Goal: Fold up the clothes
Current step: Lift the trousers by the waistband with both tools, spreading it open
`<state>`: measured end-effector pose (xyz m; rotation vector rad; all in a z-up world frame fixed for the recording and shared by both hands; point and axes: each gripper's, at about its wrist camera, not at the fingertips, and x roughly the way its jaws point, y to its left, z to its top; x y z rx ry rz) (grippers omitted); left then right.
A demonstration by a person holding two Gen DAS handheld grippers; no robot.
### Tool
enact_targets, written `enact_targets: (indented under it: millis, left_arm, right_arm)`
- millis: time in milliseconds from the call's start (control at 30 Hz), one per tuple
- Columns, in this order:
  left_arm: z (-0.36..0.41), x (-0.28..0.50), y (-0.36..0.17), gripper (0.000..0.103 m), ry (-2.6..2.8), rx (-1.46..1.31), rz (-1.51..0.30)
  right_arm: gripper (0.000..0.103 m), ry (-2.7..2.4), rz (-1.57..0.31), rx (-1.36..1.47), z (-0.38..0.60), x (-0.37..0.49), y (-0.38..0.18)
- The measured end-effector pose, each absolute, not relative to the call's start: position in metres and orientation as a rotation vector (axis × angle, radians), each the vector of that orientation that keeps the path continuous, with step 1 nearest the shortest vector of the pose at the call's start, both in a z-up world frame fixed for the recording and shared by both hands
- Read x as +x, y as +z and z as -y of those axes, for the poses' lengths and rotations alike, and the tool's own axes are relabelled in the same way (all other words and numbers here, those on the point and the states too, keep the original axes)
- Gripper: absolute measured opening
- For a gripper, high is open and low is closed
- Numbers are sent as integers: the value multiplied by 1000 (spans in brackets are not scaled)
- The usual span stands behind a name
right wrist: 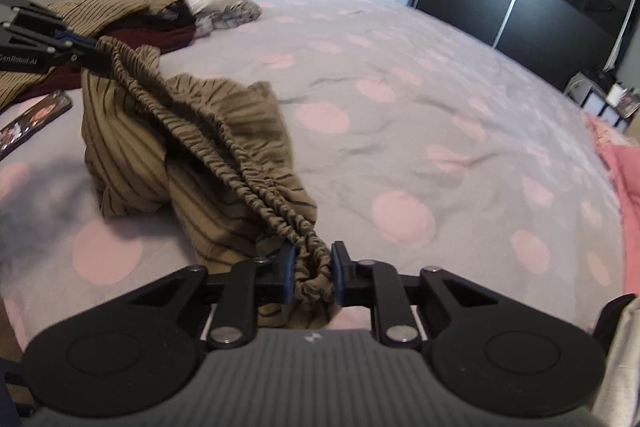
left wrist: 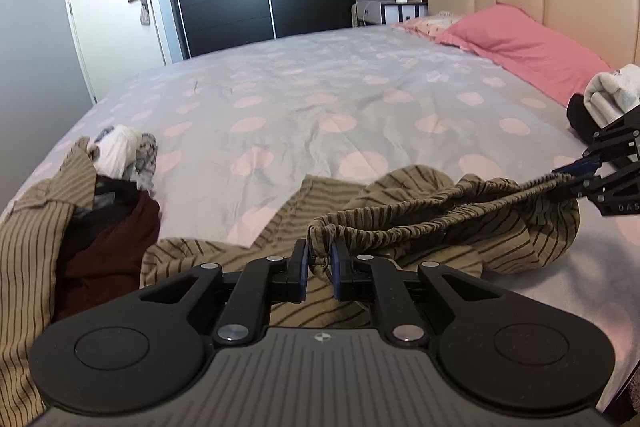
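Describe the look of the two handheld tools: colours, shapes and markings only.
Both match. The left tool has matt black linkage bars with silver round pivot pins, blue-edged black fingers, two round black discs, and a grey ribbed body bearing a small round emblem. The right tool looks the same; white lettering runs along each one's side. No cables or sleeves show.

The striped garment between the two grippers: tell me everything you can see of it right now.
The striped garment is olive-tan cloth with thin dark stripes, soft and crumpled. Its gathered elastic waistband is stretched in a line between the left gripper and the right gripper, each shut on one end. The rest sags in a bunched heap onto the polka-dot bedsheet. Its lower part is hidden behind the grippers, so whether it is shorts or trousers cannot be told.
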<state>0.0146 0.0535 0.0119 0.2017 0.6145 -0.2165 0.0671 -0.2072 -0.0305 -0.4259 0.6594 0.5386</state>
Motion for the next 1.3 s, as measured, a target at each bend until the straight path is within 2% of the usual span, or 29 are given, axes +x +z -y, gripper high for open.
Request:
enact_targets:
  millis: [200, 600, 767, 1000, 1167, 1300]
  left_arm:
    - [-52, 2, 57, 9, -210, 186, -463]
    - [-68, -71, 242, 9, -191, 228, 24]
    - [-77, -101, 297, 9, -219, 190, 138]
    - [-72, -101, 318, 9, -287, 204, 153]
    - [-64, -54, 297, 9, -344, 198, -10]
    - [-43, -13, 276, 9, -305, 302, -56]
  right_arm:
    - [15, 404, -460, -336, 212, 51, 25]
    - [14, 304, 75, -268, 208, -30, 201]
    - [15, 299, 225, -307, 209, -62, 272]
    - [15, 280, 221, -339, 217, -70, 314]
    - [15, 267, 77, -354, 225, -28, 302]
    - [15, 260, -39, -355, 224, 23, 278]
